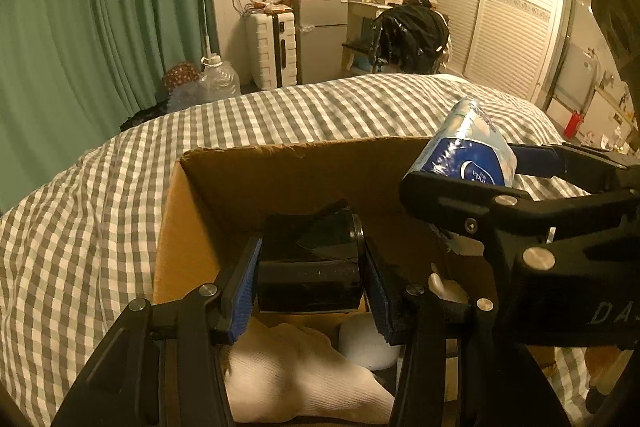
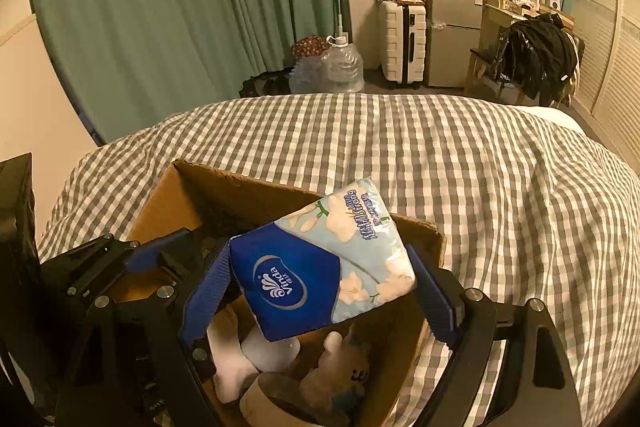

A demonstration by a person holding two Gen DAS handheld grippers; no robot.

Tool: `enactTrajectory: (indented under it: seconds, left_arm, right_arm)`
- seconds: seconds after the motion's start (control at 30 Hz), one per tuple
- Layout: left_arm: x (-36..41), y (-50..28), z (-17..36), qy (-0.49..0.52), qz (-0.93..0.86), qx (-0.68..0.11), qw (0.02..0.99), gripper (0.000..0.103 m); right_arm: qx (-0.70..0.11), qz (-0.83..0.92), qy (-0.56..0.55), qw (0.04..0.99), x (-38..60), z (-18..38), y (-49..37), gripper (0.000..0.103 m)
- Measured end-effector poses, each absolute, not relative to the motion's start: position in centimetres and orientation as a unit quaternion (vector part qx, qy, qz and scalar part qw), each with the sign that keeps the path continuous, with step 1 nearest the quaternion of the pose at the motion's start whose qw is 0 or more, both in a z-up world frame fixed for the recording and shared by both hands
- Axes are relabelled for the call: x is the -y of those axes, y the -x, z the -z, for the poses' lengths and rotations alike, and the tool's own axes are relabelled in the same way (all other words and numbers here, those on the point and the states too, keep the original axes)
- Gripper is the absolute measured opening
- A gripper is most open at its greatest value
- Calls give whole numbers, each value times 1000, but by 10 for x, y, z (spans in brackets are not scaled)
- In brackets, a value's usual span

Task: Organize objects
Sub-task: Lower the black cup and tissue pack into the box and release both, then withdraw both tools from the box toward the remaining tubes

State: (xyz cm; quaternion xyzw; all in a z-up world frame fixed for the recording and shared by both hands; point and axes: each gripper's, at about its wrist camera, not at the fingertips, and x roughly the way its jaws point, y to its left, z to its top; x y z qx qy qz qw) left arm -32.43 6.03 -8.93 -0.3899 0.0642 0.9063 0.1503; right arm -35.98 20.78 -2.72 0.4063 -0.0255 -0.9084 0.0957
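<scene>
A brown cardboard box [image 1: 280, 167] sits on the checked bed; it also shows in the right wrist view [image 2: 248, 191]. My left gripper [image 1: 312, 267] is shut on a glossy black cylindrical container [image 1: 310, 263] and holds it over the box. My right gripper [image 2: 320, 279] is shut on a blue and white tissue pack [image 2: 324, 259] above the box; the pack also shows in the left wrist view [image 1: 464, 151] at the right. Inside the box lie white socks [image 1: 300, 379] and a small plush toy [image 2: 344, 371].
The grey-and-white checked bedcover [image 2: 460, 167] surrounds the box. Beyond the bed stand green curtains [image 1: 100, 27], water jugs [image 2: 340, 67], a white suitcase [image 2: 402, 39], a small fridge [image 2: 456, 35], a chair with black clothes [image 2: 536, 59] and a wardrobe [image 1: 512, 7].
</scene>
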Motion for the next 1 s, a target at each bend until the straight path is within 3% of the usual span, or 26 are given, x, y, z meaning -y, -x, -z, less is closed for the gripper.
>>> enactTrajectory:
  seconds: [0.17,0.23,0.3,0.5,0.6,1.0]
  left_arm:
    - [-57,319,87,386,-907,-58,159,56]
    - [-56,316,84,381,-909,-58,159,73]
    - [-57,311,79,375,-911,-55,162,79]
    - [-56,288,59,366,-916,-62,154,81]
    - [-48,272,44,358,-920,-55,148,95]
    - [-19,194,-45,289,-949,-38,123,101]
  right_arm:
    - [39,910,-402,92,-210,26,357,88]
    - [37,912,-401,84,-209,23,355,91]
    - [24,916,-394,75,-205,17,351,92]
    - [34,926,-370,67,-207,-9,328,94]
    - [34,932,-356,65,-210,-27,310,94]
    - [-5,954,-295,55,-198,-117,213,94]
